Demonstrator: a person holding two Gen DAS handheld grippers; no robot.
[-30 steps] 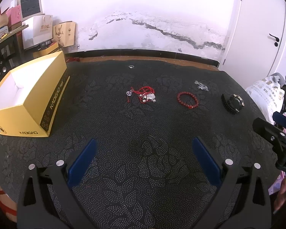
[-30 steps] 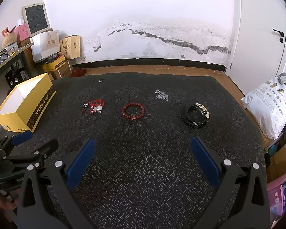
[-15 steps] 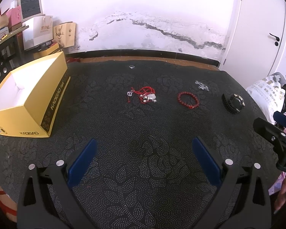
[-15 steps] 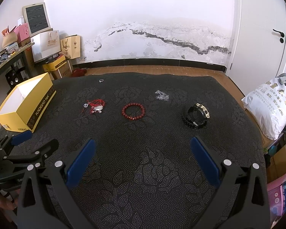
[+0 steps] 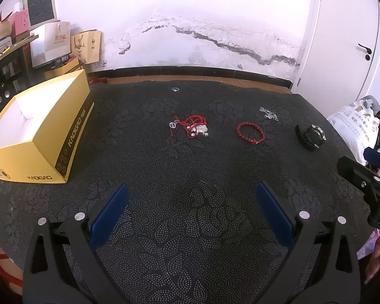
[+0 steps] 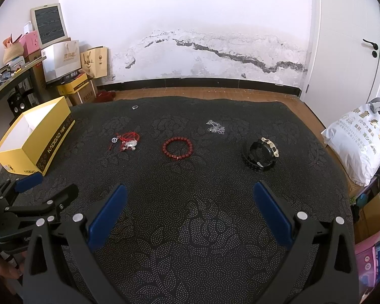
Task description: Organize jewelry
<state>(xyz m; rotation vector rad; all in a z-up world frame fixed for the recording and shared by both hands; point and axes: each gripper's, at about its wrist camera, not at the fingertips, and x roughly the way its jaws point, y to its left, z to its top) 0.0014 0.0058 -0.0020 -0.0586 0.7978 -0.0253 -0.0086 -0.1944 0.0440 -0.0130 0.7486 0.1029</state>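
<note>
Jewelry lies spread on a black patterned cloth [image 5: 190, 177]: a red cord bracelet with silver charms [image 5: 193, 128] [image 6: 128, 141], a red bead bracelet [image 5: 250, 133] [image 6: 177, 147], a silver chain [image 5: 268, 113] [image 6: 215, 126], a black bangle with a pale clasp [image 5: 310, 135] [image 6: 260, 154], and a small ring [image 5: 175, 89] [image 6: 135, 107] at the far edge. An open yellow box [image 5: 38, 129] [image 6: 35, 136] stands at the left. My left gripper [image 5: 190, 215] and right gripper [image 6: 187, 210] both hover open over the near cloth, holding nothing.
A white printed bag [image 6: 359, 144] sits off the cloth's right edge. Paper bags and boxes [image 6: 71, 60] crowd the back left corner by a desk. A white door [image 6: 354, 38] stands at the right. Each gripper shows at the other view's side.
Both grippers have drifted very slightly; the jewelry and box have not moved.
</note>
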